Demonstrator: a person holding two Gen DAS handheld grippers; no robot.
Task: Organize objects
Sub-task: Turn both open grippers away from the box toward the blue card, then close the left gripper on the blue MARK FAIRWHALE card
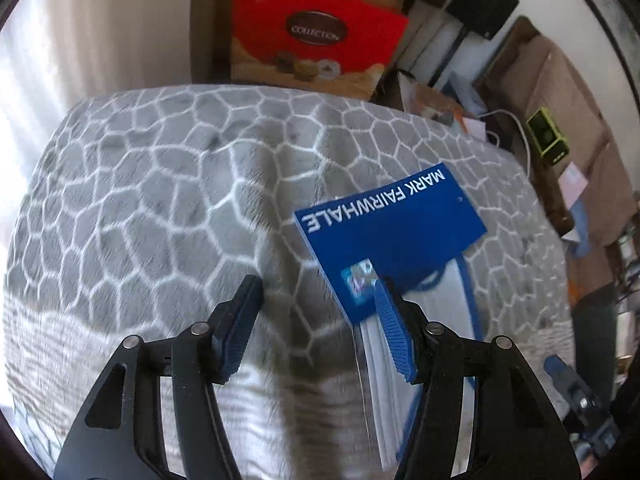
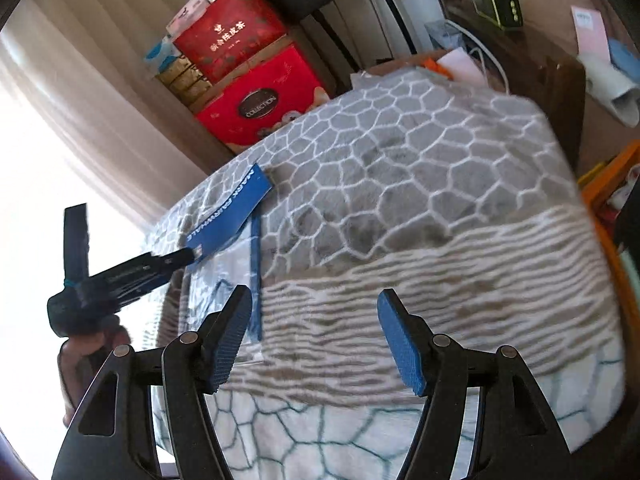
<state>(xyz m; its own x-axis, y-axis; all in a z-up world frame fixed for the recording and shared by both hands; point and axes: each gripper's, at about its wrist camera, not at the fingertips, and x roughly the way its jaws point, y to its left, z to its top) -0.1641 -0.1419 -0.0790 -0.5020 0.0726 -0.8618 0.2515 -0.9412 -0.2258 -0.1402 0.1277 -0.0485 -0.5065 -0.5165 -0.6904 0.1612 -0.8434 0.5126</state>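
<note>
Blue packet with clear sleeve lying on grey patterned blanket, left tool hovering over its near corner, jaws spread and gripping nothing, right tool hanging spread over bare blanket, well apart from packet, red boxes behind.

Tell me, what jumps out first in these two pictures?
The bright blue card printed MARK FAIRWHALE, topping a clear packet on the grey honeycomb-patterned blanket, just ahead of the left gripper. Behind the blanket stands a vivid red box marked COLLECTION. The right gripper hangs open over the blanket's striped band, gripping nothing.
</note>
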